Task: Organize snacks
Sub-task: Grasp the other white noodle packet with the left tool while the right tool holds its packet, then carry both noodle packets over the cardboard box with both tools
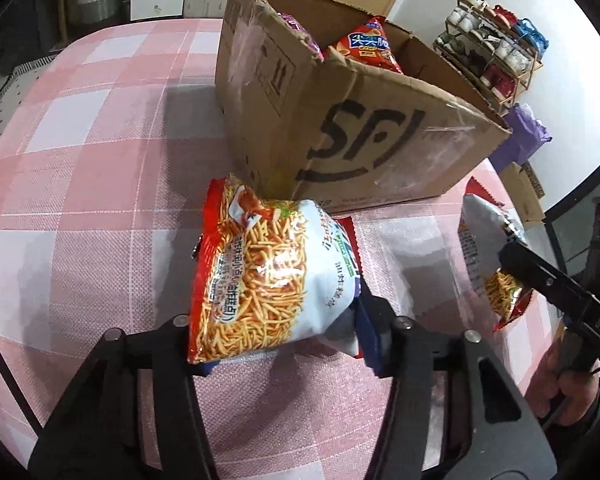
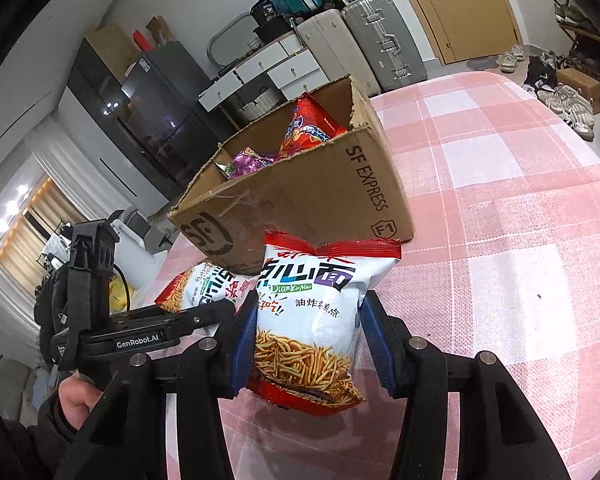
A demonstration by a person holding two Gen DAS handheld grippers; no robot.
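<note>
While gripped, noodle-snack bag (image 2: pixel 312 320), red-edged, white, puffy.

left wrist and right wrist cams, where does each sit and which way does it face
Left wrist: on the left gripper, facing the cardboard box; left noodle bag clamped, right gripper and hand at right.
Right wrist: on the right gripper, facing the box; right noodle bag clamped, left gripper at left.
Shared: box, both bags, pink checked tablecloth.

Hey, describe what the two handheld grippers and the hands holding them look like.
Both grippers, left gripper and right gripper, are matte black plastic linkages with silver round pivot pins and blue finger pads. The left one's side reads "GenRobot.AI" in white; the right one shows small raised characters. Bare hands in dark sleeves grip the handles.
</note>
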